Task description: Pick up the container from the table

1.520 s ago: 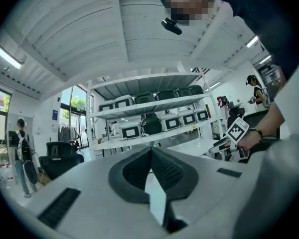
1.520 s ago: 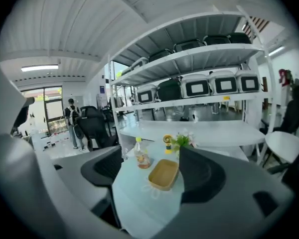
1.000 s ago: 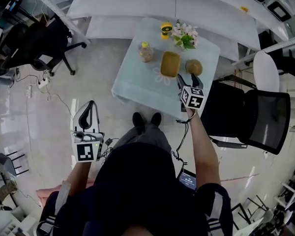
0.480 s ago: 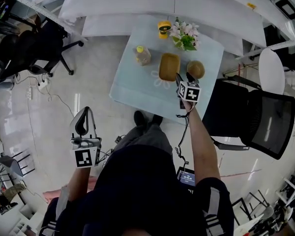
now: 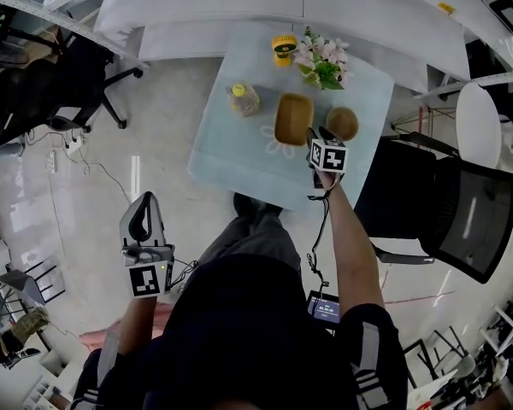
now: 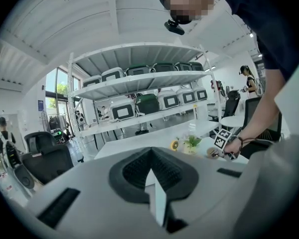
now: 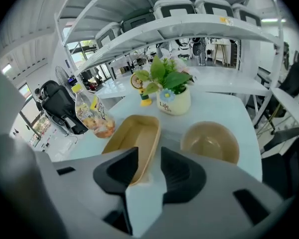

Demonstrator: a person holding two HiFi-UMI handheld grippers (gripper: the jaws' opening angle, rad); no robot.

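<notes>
The container (image 5: 292, 118) is an oblong tan tray in the middle of the pale blue table (image 5: 231, 148). In the right gripper view the container (image 7: 132, 143) lies just ahead, its near right rim between the jaws. My right gripper (image 5: 318, 133) is low over that end; its jaws are closing, with a gap still showing at the rim (image 7: 149, 166). My left gripper (image 5: 143, 207) hangs over the floor, far left of the table, shut and empty (image 6: 150, 156).
A round tan bowl (image 5: 342, 123) (image 7: 210, 142) sits right of the container. A snack bottle (image 5: 242, 99) (image 7: 92, 116) stands to its left, with a flower pot (image 5: 323, 65) and a small yellow fan (image 5: 284, 49) behind. A black chair (image 5: 445, 212) stands right of the table.
My right gripper has come down and forward to the container's near end, and its jaws have narrowed. My left gripper has sunk a little beside the person's leg.
</notes>
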